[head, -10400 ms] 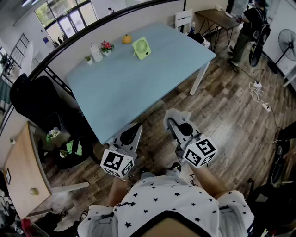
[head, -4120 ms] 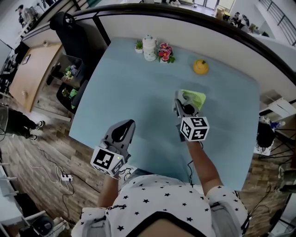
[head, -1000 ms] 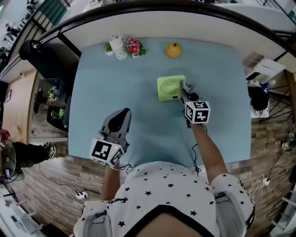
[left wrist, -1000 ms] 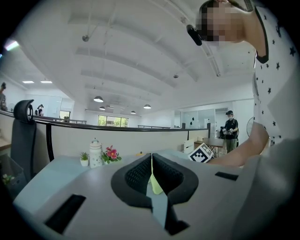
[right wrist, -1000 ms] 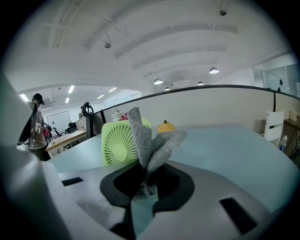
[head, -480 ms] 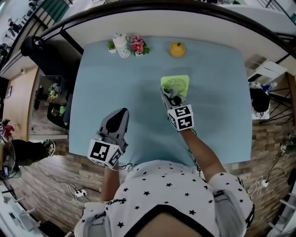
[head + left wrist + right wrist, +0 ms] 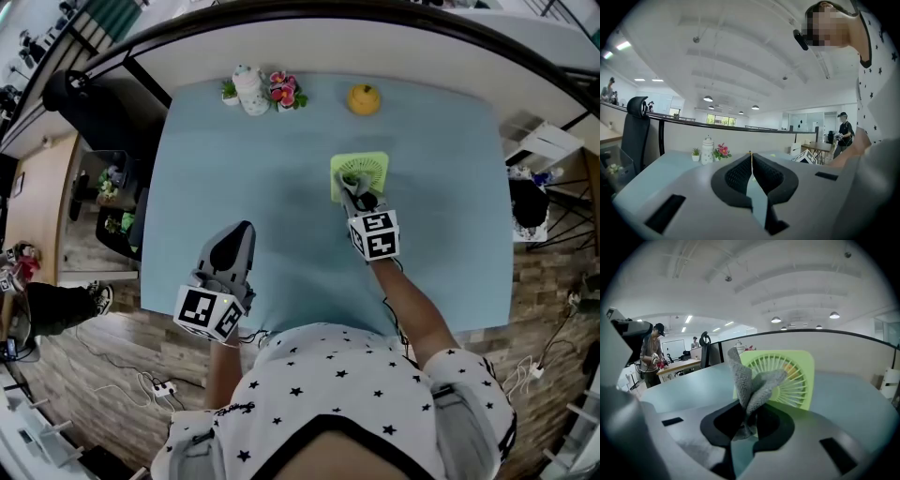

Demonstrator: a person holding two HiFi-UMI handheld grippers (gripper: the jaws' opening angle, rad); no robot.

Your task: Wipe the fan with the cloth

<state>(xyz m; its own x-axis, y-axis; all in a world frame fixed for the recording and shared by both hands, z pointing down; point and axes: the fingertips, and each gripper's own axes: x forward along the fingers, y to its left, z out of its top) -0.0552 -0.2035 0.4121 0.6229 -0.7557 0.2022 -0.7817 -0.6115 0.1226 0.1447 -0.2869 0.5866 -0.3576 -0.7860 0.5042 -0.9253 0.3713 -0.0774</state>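
In the head view the green fan [image 7: 360, 174] stood upright towards the far side of the blue table [image 7: 234, 150]. The right gripper [image 7: 349, 190] reached in at its front, apparently to bring the wipe onto the grille. The left gripper [image 7: 236, 234] hung back over the table's near edge, seemingly spare for this step. The left gripper view showed its jaws pressed together on nothing. The right gripper view showed the jaws clamped on a grey cloth [image 7: 749, 380]. Its bunched free end stood up just before the grille, probably left proud to do the rubbing; whether it touched was unclear.
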